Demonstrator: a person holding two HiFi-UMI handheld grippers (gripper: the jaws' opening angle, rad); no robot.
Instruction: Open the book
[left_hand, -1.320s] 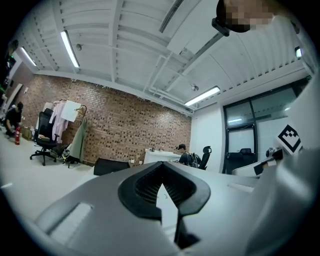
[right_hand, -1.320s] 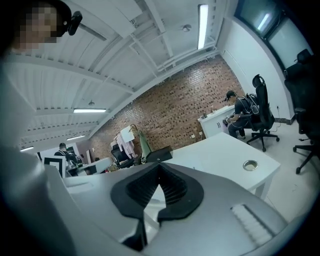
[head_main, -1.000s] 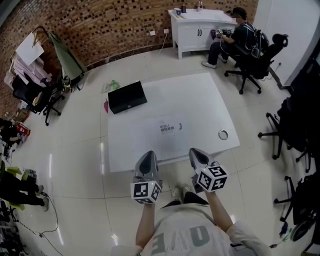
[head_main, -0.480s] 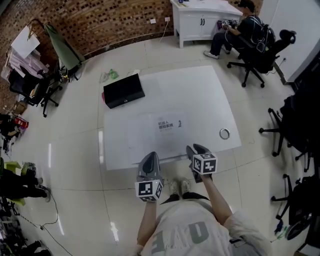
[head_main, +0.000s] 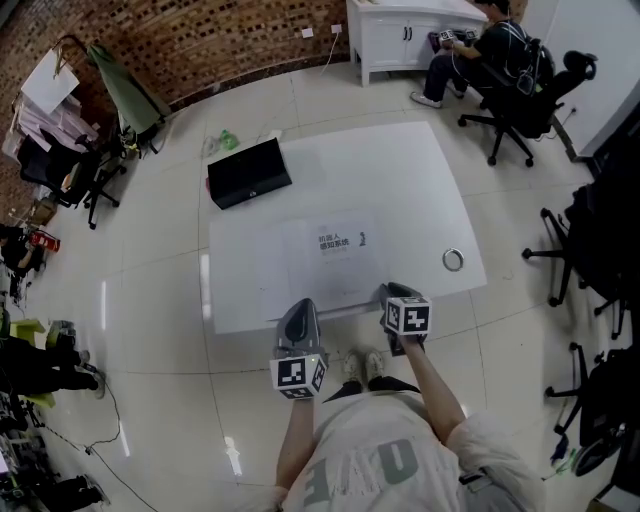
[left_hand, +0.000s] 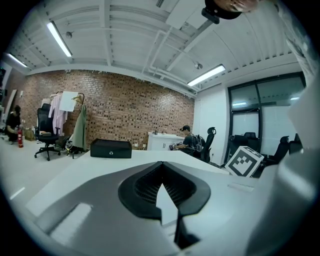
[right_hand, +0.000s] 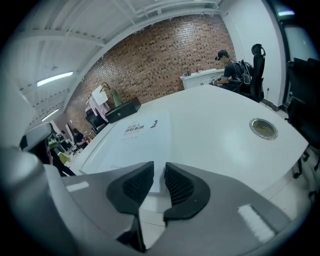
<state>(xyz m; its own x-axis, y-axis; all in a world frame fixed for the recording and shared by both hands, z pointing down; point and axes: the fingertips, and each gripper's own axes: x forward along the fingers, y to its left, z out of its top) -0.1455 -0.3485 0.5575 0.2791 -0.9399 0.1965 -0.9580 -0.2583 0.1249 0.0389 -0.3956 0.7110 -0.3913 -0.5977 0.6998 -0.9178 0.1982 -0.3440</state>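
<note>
The book (head_main: 335, 250) is a thin white volume with a little dark print on its cover. It lies shut and flat on the white table (head_main: 420, 190), near the front edge. The right gripper view shows the book (right_hand: 131, 142) just ahead of the jaws. My left gripper (head_main: 300, 306) hovers at the table's near edge, left of the book's front corner, and is shut with nothing in it (left_hand: 162, 164). My right gripper (head_main: 393, 292) points down at the table edge to the right of the book. Its jaws are closing, a narrow gap still shows, and nothing is between them (right_hand: 160, 172).
A black box (head_main: 248, 172) sits at the table's far left corner. A round metal insert (head_main: 453, 260) is set in the table near its right edge. Office chairs (head_main: 575, 250) stand to the right. A person sits at a white desk (head_main: 400, 35) at the back.
Both grippers have sunk toward the table's near edge. The right one dropped further and tipped downward. The book has not moved.
</note>
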